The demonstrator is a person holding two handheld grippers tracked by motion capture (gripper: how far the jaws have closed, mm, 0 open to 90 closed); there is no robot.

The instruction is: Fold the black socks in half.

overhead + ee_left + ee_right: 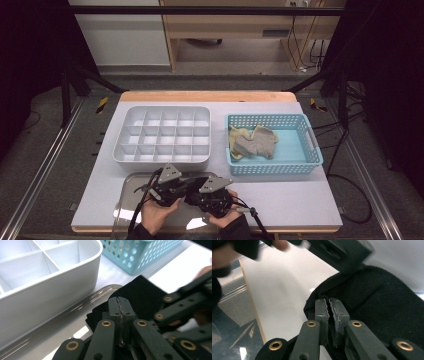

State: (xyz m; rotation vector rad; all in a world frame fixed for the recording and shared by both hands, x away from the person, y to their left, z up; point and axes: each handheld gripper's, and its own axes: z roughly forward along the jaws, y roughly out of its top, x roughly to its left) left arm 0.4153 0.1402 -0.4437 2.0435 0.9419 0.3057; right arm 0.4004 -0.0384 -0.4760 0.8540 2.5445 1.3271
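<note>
Left gripper [119,305]: jaws pressed together; a fold of the black cloth [145,296] may be pinched between the pads, not clearly seen.
Right gripper [329,305]: jaws nearly closed, a thin slit left between the pads; black cloth lies behind and around the tips; whether it is pinched cannot be told.
Black cloth: lies on the clear tray [131,184] at the near table edge, bunched between both grippers.
Edges: tray's far rim is just beside the white divided box [161,134]; blue basket [273,169] stands to the right, holding a grey-and-cream cloth [254,142].
Open room: bare white tabletop [295,197] is seen right of the hands, in front of the basket.
</note>
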